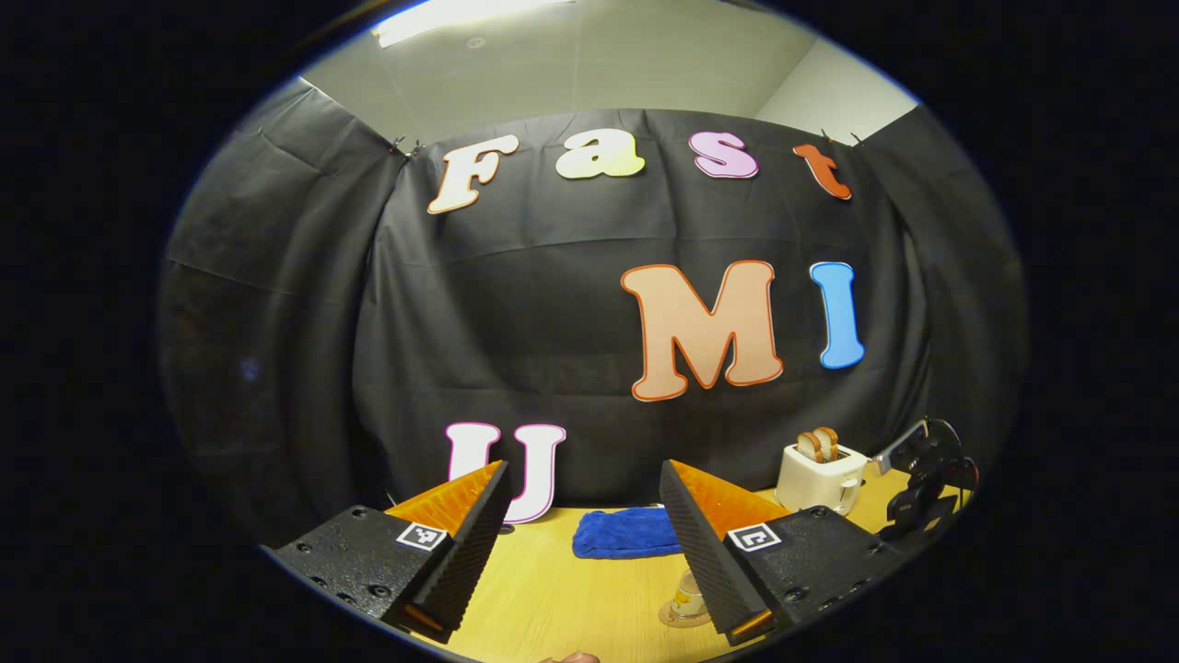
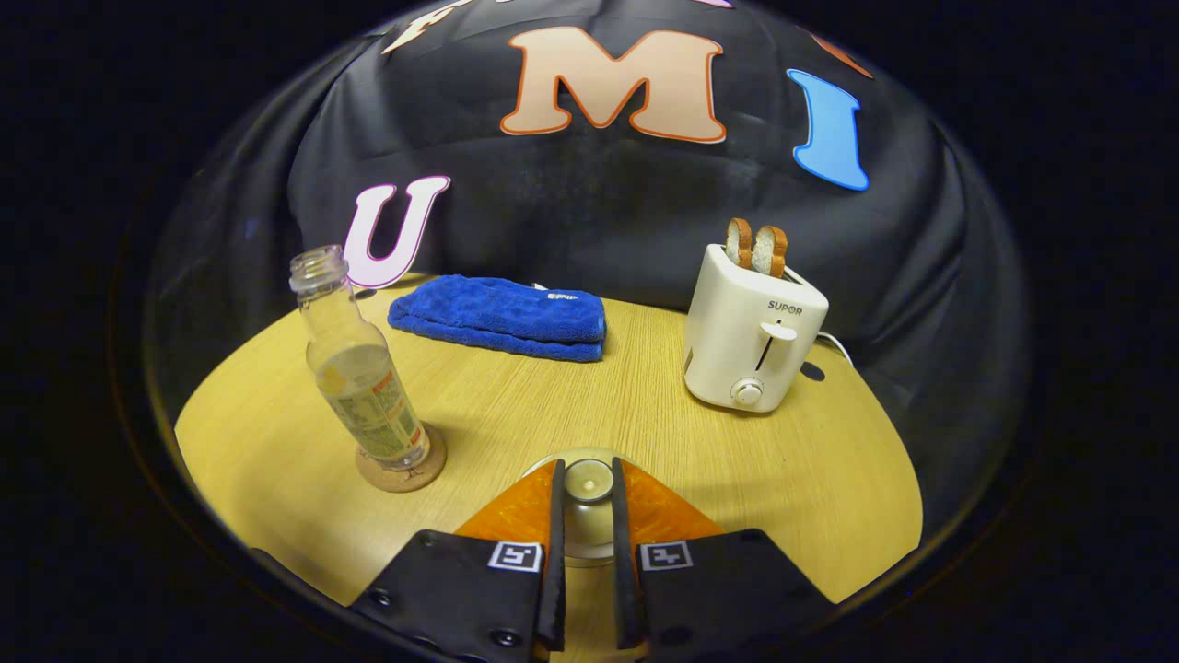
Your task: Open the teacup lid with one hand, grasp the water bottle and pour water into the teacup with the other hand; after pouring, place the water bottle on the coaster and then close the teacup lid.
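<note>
In the right gripper view, my right gripper [image 2: 587, 481] is shut on the round knob of the glass teacup lid [image 2: 587, 534], low at the table's near edge. The teacup under it is hidden, and I cannot tell whether the lid rests on it. To the left, a clear capless water bottle [image 2: 357, 373] with a little water stands upright on a round cork coaster [image 2: 402, 474]. In the left gripper view, my left gripper [image 1: 584, 466] hangs open above the table, holding nothing. The bottle [image 1: 687, 595] on its coaster [image 1: 680, 617] peeks out beside its right finger.
A folded blue towel [image 2: 497, 318] lies at the back of the wooden table [image 2: 599, 396]. A white toaster [image 2: 751, 327] with two bread slices stands back right. In the left gripper view, the towel [image 1: 624, 534] and toaster [image 1: 820, 474] show, with the other gripper's body [image 1: 926, 493] at far right.
</note>
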A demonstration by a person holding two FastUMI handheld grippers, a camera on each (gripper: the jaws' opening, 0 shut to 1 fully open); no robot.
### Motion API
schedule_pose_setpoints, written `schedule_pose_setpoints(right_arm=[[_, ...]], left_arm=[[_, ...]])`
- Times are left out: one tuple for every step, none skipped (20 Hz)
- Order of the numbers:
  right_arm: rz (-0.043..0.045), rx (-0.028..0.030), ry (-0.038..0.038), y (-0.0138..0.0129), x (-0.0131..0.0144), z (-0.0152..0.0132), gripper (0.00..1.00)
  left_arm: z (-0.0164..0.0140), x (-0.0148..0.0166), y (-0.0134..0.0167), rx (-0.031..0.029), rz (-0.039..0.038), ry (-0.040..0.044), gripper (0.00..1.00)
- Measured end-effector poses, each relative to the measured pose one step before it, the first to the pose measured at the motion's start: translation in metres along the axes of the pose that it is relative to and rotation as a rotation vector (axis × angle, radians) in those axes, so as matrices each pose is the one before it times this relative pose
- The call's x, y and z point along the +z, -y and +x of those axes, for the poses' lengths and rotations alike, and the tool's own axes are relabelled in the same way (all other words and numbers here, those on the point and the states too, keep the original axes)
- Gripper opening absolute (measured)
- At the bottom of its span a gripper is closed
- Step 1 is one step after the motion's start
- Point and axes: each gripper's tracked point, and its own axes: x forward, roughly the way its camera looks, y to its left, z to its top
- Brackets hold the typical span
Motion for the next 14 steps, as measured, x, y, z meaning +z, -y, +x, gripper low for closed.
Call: schedule_pose_setpoints(right_arm=[[0.03719,0.00121,-0.00757,-0.00060,0.00178,-0.00195,0.24],[0.03534,-0.00376,-0.00379,0.00082,0.00086,-0.00367,0.25],[0.02916,-0.00652,-0.00138,0.00230,0.00269,-0.00348,0.26],[0.02064,-0.00525,-0.00696,0.00204,0.00000,-0.00213,0.22],[0.02005,-0.00736,-0.00249,0.00267,0.00230,-0.00378,0.24],[0.02519,-0.00638,-0.00211,0.00238,0.00229,-0.00488,0.24],[0.02706,-0.00378,-0.00456,0.00098,0.00221,-0.00476,0.24],[0.01789,-0.00607,-0.00321,0.00185,0.00039,-0.00406,0.24],[0.00164,-0.01012,-0.00642,0.00268,0.00056,-0.00366,0.22],[-0.00617,-0.01161,-0.00557,0.00492,-0.00053,-0.00373,0.22],[-0.00439,-0.01104,-0.00088,0.00349,0.00021,-0.00302,0.27],[0.00179,-0.00826,-0.00113,0.00195,-0.00011,-0.00269,0.24],[0.00959,-0.00478,-0.00118,0.00095,0.00138,-0.00282,0.24],[0.01342,-0.00323,-0.00093,-0.00071,-0.00058,-0.00302,0.22]], left_arm=[[0.00112,-0.00443,0.01030,-0.02895,-0.00674,-0.00019,0.94],[0.00058,-0.00614,0.00731,-0.01650,0.00128,-0.00533,0.96],[0.00195,-0.00523,0.00368,-0.01954,0.00201,0.00137,0.94],[0.00128,-0.00424,0.00402,-0.01929,-0.00277,0.00102,0.93],[0.00043,-0.00608,0.00561,-0.02573,-0.00898,-0.00059,0.94],[0.00117,-0.00719,0.00612,-0.02679,-0.01188,-0.00134,0.94],[0.00223,-0.01143,0.00645,-0.02502,-0.00904,-0.01157,0.94],[0.00394,-0.01120,0.00492,-0.02147,-0.00164,-0.02025,0.94],[0.00229,-0.01163,0.00354,-0.01752,-0.00027,-0.01504,0.96],[0.00280,-0.00899,0.00300,-0.01822,-0.00441,-0.01202,0.94],[0.00293,-0.00760,0.00415,-0.01702,-0.00600,-0.00577,0.94],[0.00354,-0.00882,0.00363,-0.01776,-0.00790,-0.00896,0.95],[0.00459,-0.01194,0.00591,-0.02667,-0.00925,-0.00903,0.95],[0.00245,-0.01200,0.00509,-0.02077,-0.00195,-0.01496,0.95]])
